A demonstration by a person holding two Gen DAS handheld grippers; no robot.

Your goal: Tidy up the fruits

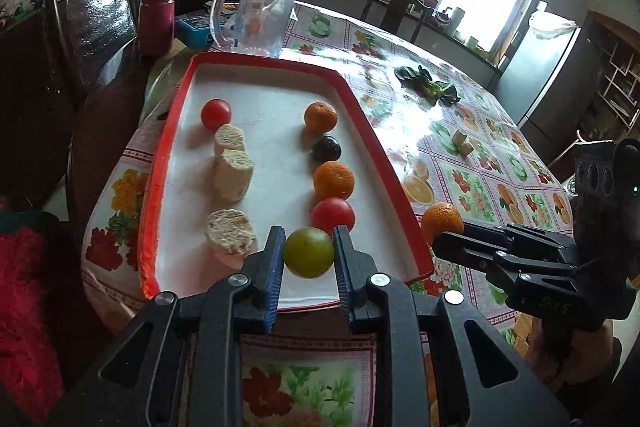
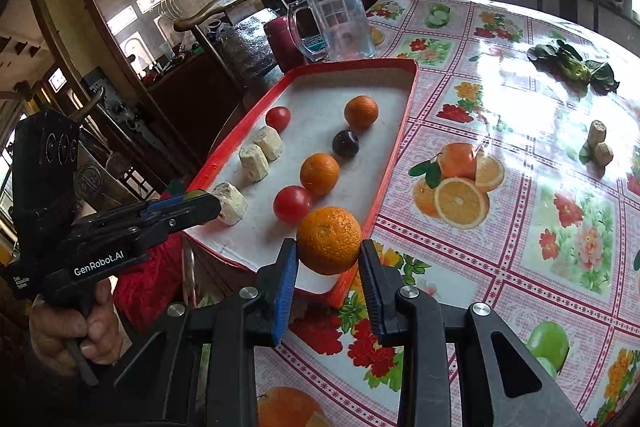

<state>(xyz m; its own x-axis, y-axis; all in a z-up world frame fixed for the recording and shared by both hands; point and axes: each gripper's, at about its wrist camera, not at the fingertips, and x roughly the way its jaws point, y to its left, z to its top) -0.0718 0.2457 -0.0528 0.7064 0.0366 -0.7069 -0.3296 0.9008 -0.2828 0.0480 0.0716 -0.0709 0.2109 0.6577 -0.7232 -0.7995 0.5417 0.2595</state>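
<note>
Clamped between the blue pads of the left gripper is a green fruit, its jaws closed tight on it and holding it over the near end of the red-rimmed tray. Over the tray's near right corner, the right gripper has its jaws closed on an orange.

Both fruits look to be in the carrying stage, ready to be set down. A row of fruit already runs down the tray's right side: an orange at the far end, a dark plum, another orange and a red tomato. The next move probably calls for lowering each fruit onto bare tray floor at the near end of that row, then letting the jaws part gently so the round fruit does not roll.

Down the tray's left side sit a second tomato and three pale, cut cylindrical pieces. Beyond the tray stands an empty clear jug, with a maroon flask beside it. Out on the flowered tabletop lie some dark leafy greens and two small pale pieces, well apart from the tray.
</note>
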